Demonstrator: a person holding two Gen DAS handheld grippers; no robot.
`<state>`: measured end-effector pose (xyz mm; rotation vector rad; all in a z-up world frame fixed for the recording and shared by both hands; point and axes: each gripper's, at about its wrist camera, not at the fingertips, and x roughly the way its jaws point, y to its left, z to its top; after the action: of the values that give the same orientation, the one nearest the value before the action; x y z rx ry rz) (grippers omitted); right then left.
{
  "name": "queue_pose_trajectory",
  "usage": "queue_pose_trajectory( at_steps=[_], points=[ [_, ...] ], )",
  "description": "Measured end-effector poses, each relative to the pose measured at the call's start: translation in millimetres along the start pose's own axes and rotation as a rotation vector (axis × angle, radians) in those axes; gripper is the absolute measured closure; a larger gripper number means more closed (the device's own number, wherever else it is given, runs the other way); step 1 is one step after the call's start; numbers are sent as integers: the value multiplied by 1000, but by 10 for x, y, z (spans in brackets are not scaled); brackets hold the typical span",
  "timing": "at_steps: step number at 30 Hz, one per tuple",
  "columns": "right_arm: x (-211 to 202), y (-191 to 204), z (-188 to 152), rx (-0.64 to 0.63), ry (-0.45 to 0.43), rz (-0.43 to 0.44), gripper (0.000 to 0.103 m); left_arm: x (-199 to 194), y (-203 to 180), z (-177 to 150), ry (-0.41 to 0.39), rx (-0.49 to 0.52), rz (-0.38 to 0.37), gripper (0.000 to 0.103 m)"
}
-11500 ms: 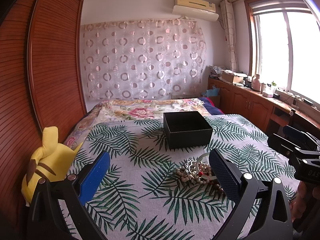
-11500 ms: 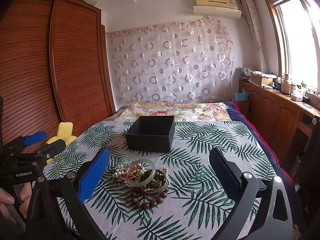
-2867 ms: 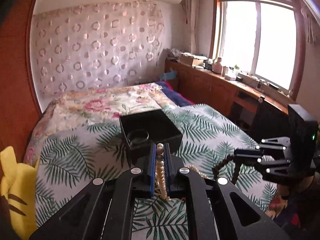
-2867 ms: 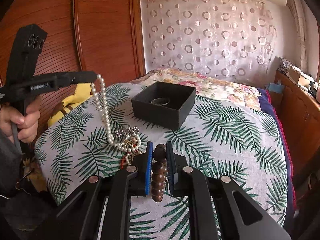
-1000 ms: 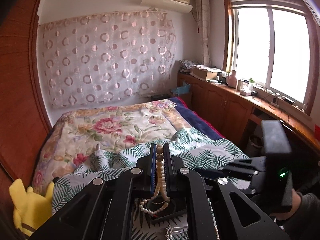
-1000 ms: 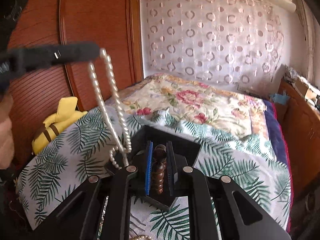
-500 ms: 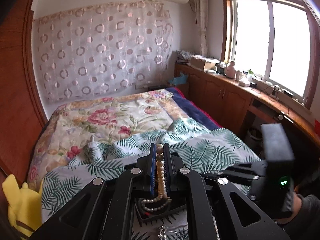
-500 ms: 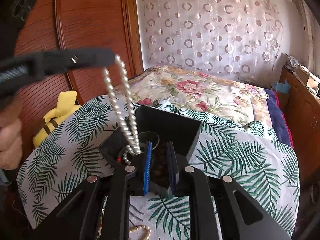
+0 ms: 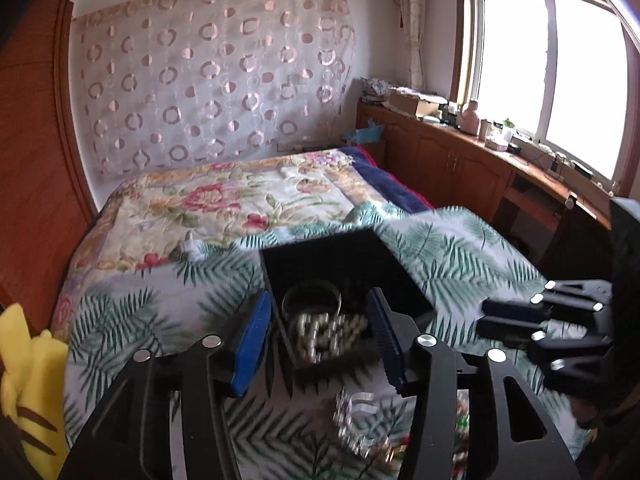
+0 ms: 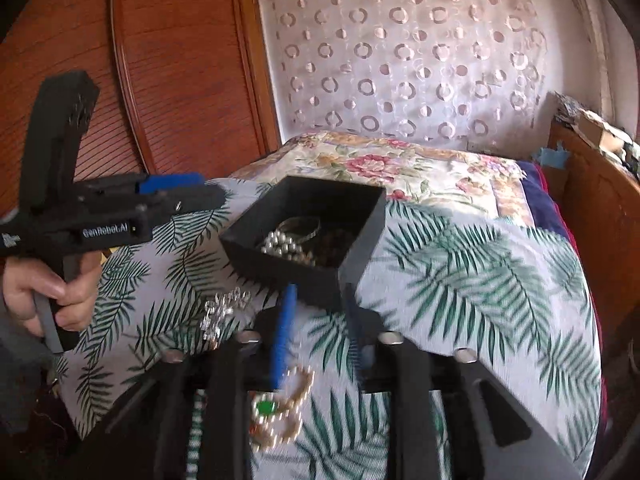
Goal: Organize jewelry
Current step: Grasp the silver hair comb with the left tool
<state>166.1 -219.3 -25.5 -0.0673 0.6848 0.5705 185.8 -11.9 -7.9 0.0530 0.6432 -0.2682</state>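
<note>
— Bedroom first: what is lying on the bed [image 9: 168,208] with the palm-leaf cotton cover?

— Sitting on that cover is a square black cardboard box [image 10: 362,222], and it is already holding a white pearl strand [image 10: 280,245], a thin round bangle [image 9: 311,300] and dark brown wooden beads [image 10: 332,245].

— And the grippers?

— Both are hanging empty. In the left wrist view the left gripper [image 9: 318,338] is standing with its jaws spread wide, framing the box's near corner. The right gripper [image 10: 320,334] is showing a narrower gap, clearly parted, nothing between the jaws.

— So what is waiting outside the box?

— Loose pieces are lying on the cover on the near side of the box, close under both grippers: a silver rhinestone ornament [image 10: 225,307] and a gold beaded bracelet with a green stone [image 10: 282,410].

— Which gripper is closer to those?

— Judging from the right wrist view, the bracelet is lying almost directly beneath the right gripper, slightly to its left, while the ornament is lying nearer the left one. Each needs drawing back and dipping downward, away from the box.
</note>
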Motion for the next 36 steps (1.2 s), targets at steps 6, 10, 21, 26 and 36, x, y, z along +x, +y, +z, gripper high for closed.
queue_pose_trajectory(
  at_steps=[6,10,21,26,36],
  points=[
    [-90,71,-265,3,20,-27,60,-37,51,-339,40,-27,-10,52],
    [-133,133,-412,-5,37,-42,51,-38,47,-482,63,-31,-12,48],
    [-159,215,-784,9,89,-67,42,229,-44,-694,162,-31,-38,48],
    [-135,260,-851,-2,100,-70,42,369,-27,-717,207,-69,-77,59],
    [-147,266,-852,2,89,-69,42,447,-51,-711,225,-104,-121,86]
  ],
)
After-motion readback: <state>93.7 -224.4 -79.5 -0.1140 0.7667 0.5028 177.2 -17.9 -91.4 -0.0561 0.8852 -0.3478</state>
